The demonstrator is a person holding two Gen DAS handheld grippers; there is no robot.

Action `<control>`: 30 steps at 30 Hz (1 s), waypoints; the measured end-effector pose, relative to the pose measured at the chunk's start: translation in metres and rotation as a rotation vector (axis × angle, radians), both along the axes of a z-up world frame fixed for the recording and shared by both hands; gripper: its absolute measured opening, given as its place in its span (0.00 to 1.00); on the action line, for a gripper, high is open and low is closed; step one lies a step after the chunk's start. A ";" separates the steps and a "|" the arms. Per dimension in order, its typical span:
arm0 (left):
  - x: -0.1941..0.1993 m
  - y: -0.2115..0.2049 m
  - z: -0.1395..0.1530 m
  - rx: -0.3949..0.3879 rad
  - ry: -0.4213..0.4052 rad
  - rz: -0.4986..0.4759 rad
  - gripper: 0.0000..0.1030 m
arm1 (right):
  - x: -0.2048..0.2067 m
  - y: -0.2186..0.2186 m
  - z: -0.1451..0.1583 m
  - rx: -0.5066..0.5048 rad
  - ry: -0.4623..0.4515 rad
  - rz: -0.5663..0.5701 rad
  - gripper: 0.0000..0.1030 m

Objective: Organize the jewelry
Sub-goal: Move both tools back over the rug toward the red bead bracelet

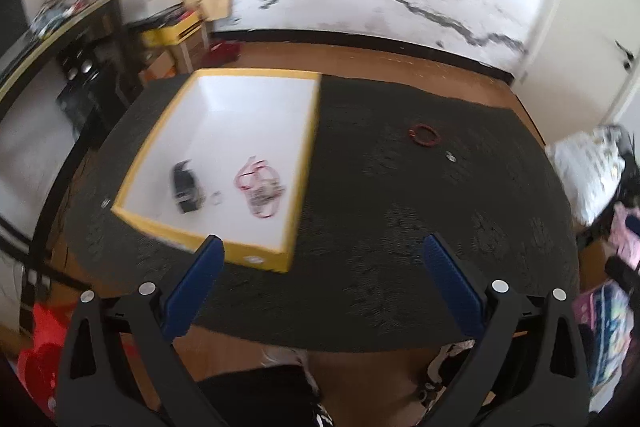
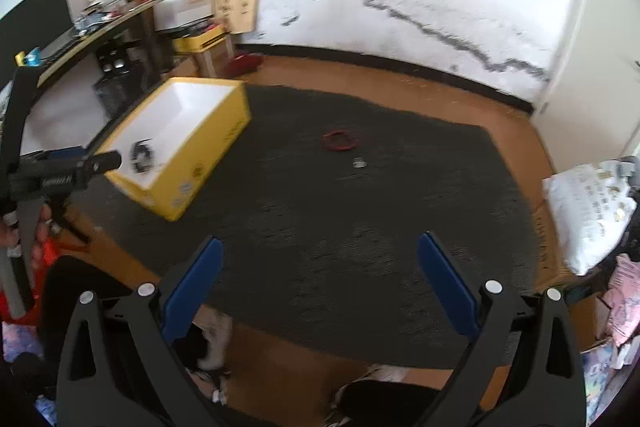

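Observation:
A yellow box [image 1: 148,141] with a white inside sits on a dark mat [image 1: 380,211]. In it lie a black piece [image 1: 185,187], a small silver piece [image 1: 216,198] and a pink necklace [image 1: 261,189]. A red bracelet [image 1: 424,135] and a small silver ring [image 1: 451,157] lie on the mat to the right. My left gripper [image 1: 324,247] is open and empty above the box's near corner. My right gripper [image 2: 318,247] is open and empty above the mat, short of the red bracelet [image 2: 340,140] and the ring [image 2: 359,163]. The box [image 2: 200,155] is at its left.
The mat lies on a wooden floor [image 1: 360,55] by a white wall. A desk and stacked boxes [image 1: 176,27] stand at the far left. A white bag [image 2: 584,211] and pink clutter [image 1: 628,235] lie at the right. The left gripper's body [image 2: 60,171] shows at the right view's left edge.

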State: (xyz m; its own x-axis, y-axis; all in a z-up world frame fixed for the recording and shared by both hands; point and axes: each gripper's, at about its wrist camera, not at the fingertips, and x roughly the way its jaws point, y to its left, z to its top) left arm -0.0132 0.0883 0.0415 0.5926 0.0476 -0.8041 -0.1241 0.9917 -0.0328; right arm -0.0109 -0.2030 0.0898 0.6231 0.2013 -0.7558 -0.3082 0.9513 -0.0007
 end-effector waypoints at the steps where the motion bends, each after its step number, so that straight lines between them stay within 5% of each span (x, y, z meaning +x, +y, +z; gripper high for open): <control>1: 0.005 -0.009 -0.004 0.006 -0.002 -0.013 0.94 | 0.006 -0.003 -0.004 0.010 0.002 -0.016 0.92; 22: 0.183 -0.089 -0.132 0.030 0.010 -0.195 0.94 | 0.181 0.000 -0.153 0.012 0.137 -0.113 0.92; 30: 0.243 -0.112 -0.171 0.003 0.037 -0.219 0.94 | 0.197 -0.004 -0.179 -0.022 0.141 -0.113 0.92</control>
